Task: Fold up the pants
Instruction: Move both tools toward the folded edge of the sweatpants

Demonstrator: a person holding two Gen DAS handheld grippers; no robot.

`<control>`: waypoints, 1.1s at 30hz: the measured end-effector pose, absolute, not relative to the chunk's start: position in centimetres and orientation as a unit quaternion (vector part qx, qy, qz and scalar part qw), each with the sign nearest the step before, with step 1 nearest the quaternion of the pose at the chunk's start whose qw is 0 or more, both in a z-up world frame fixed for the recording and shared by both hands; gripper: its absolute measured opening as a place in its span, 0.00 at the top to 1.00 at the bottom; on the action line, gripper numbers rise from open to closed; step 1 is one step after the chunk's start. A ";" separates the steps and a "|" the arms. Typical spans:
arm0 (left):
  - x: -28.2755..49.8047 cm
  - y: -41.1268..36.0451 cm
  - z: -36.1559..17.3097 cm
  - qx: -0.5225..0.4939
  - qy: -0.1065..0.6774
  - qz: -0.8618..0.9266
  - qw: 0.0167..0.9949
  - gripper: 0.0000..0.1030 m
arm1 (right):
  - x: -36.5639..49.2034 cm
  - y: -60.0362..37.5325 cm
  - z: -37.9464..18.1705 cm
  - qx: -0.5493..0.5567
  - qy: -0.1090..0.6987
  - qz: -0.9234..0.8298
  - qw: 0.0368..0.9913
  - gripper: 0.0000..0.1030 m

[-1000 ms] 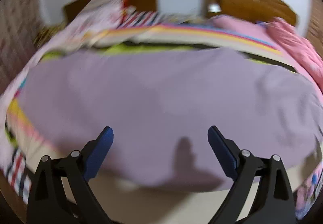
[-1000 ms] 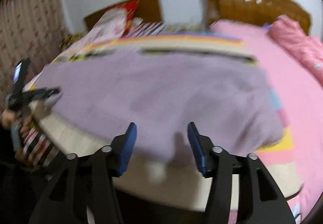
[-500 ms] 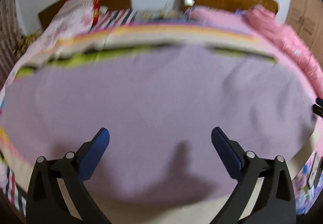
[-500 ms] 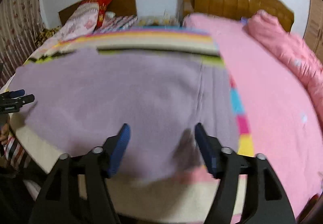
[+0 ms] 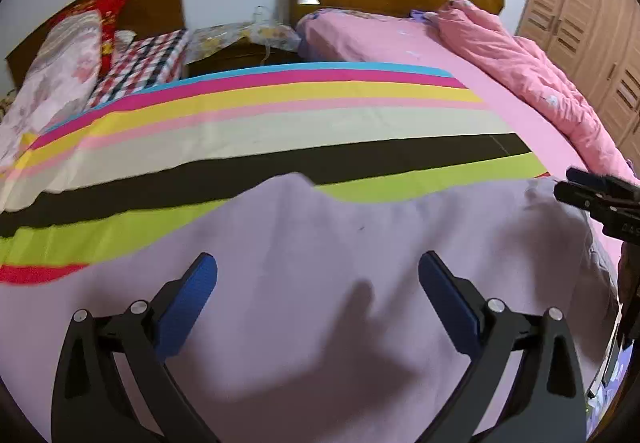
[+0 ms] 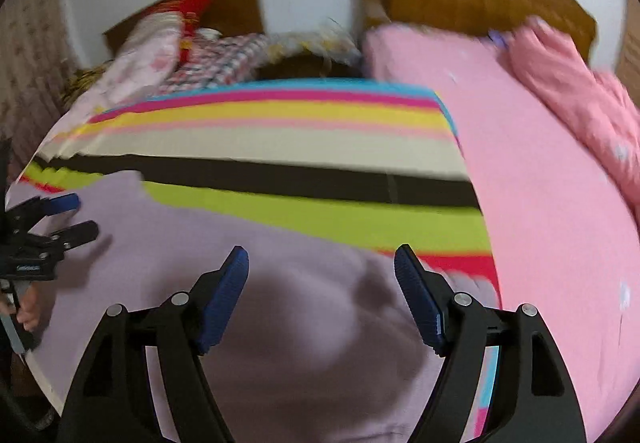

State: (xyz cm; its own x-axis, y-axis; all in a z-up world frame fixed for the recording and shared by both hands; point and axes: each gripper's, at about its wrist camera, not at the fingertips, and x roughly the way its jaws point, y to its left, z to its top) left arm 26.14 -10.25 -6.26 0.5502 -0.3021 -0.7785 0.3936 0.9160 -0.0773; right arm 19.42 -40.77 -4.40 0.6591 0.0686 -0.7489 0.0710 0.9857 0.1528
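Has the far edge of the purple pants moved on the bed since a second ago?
Yes. The purple pants far edge has come toward the camera: it covered the lime stripe on the striped sheet, which is now exposed.

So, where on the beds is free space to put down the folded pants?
Free: the striped sheet beyond the lilac pants, up to the checked pillow; also the pink sheet left of the pink quilt. The head end is crowded.

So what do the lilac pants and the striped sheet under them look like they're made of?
The lilac pants look like soft, matte knit or fleece: thick rounded edges, soft folds, no sheen. That is a guess from the look. The striped multicoloured sheet looks like thin, smooth woven cotton or a blend: flat, crisp printed bands, fine creases.
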 end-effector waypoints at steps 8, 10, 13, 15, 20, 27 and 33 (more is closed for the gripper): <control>28.9 -14.2 -9.1 0.102 0.439 -0.217 0.866 0.02 | 18.0 -42.8 -7.6 0.177 0.407 0.010 0.896 0.29; 29.6 -14.1 -9.4 0.114 0.442 -0.203 0.866 0.02 | 17.8 -43.2 -7.6 0.186 0.403 0.016 0.896 0.30; 29.7 -14.3 -9.7 0.125 0.441 -0.197 0.867 0.01 | 17.5 -43.3 -7.4 0.188 0.399 0.018 0.897 0.31; 29.8 -14.2 -9.7 0.121 0.442 -0.196 0.867 0.01 | 17.3 -43.5 -7.4 0.194 0.394 0.020 0.898 0.32; 30.0 -14.3 -9.6 0.119 0.441 -0.188 0.870 0.01 | 17.1 -44.1 -7.6 0.211 0.386 0.022 0.898 0.33; 30.2 -14.3 -9.3 0.114 0.438 -0.188 0.871 0.01 | 16.9 -43.7 -7.6 0.209 0.381 0.007 0.901 0.35; 24.0 -10.4 -4.6 0.083 0.351 -0.170 0.917 0.02 | 17.4 -42.2 -7.5 0.161 0.396 -0.016 0.904 0.34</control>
